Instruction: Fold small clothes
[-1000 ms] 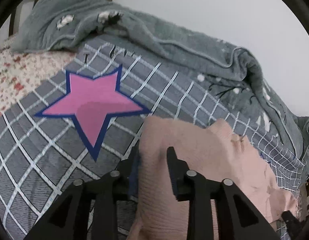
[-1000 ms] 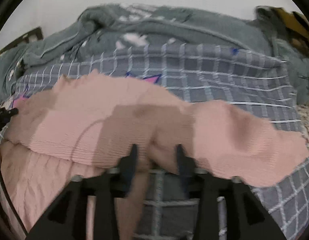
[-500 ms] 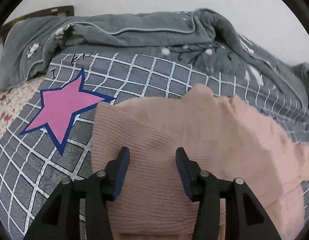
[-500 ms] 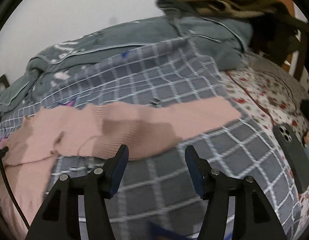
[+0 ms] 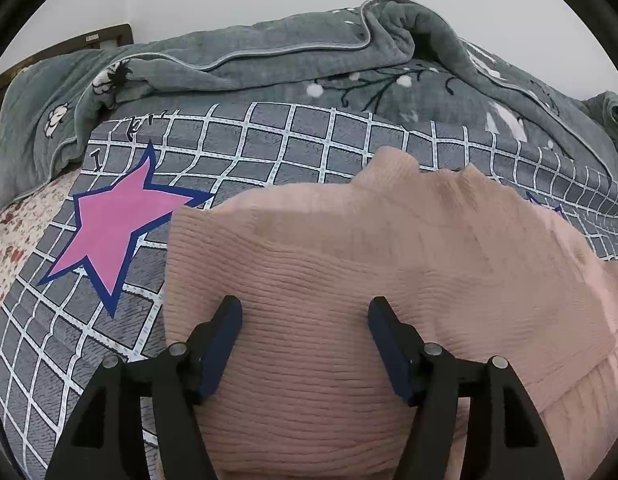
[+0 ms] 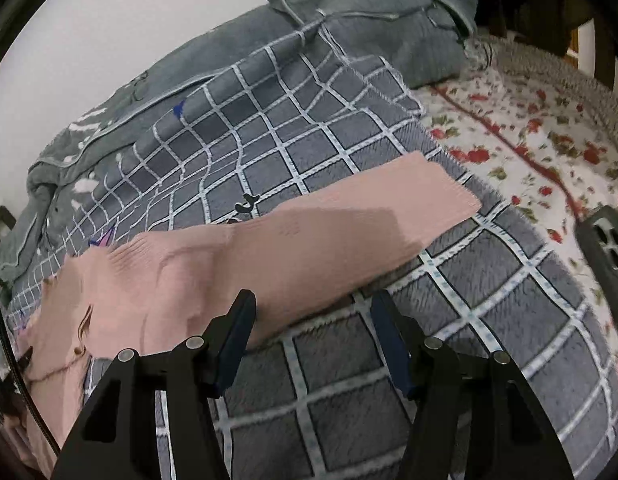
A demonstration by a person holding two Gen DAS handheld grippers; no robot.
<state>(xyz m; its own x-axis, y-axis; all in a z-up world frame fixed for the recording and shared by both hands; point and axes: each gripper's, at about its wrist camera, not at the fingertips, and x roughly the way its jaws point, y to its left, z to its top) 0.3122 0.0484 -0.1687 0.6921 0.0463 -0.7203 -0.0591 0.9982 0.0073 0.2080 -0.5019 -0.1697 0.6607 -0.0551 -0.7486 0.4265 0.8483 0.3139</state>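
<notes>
Left wrist: both hand-held grippers [image 5: 305,340] [image 6: 313,336] parted over ribbed pink knit sweater [image 5: 349,280].

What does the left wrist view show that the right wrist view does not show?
Only the left wrist view shows the large pink star printed on the checked blanket, and the sweater's body under the open left gripper.

Only the right wrist view shows the phone on the flowered sheet, the sweater's sleeve stretched out flat, and the open right gripper, holding nothing.

Both show the pink sweater, the checked blanket and the grey quilt behind it.
</notes>
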